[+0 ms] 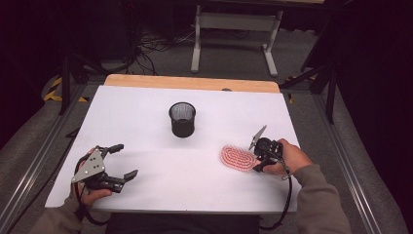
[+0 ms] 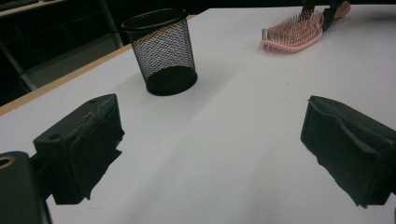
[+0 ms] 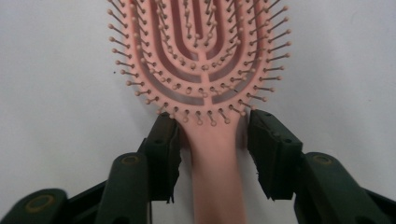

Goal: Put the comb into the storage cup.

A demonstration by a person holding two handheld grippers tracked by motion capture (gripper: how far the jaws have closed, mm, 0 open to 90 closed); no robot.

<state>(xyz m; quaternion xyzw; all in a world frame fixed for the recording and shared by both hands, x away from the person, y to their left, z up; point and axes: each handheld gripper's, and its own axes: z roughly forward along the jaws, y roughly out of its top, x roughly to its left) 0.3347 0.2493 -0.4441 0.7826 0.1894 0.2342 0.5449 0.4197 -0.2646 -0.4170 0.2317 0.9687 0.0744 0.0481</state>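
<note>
Right gripper (image 1: 257,158) straddles the pink hairbrush (image 1: 238,157) at its handle, jaws either side, not quite clamped; brush lies bristles-up right of the mesh cup (image 1: 182,119); left gripper (image 1: 121,161) spread wide, empty.

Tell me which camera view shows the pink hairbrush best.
The right gripper view: the pink hairbrush sits close up, bristles up, its handle between the right gripper's jaws. The high view shows it small on the white table; the left gripper view shows it far off, side-on.
</note>
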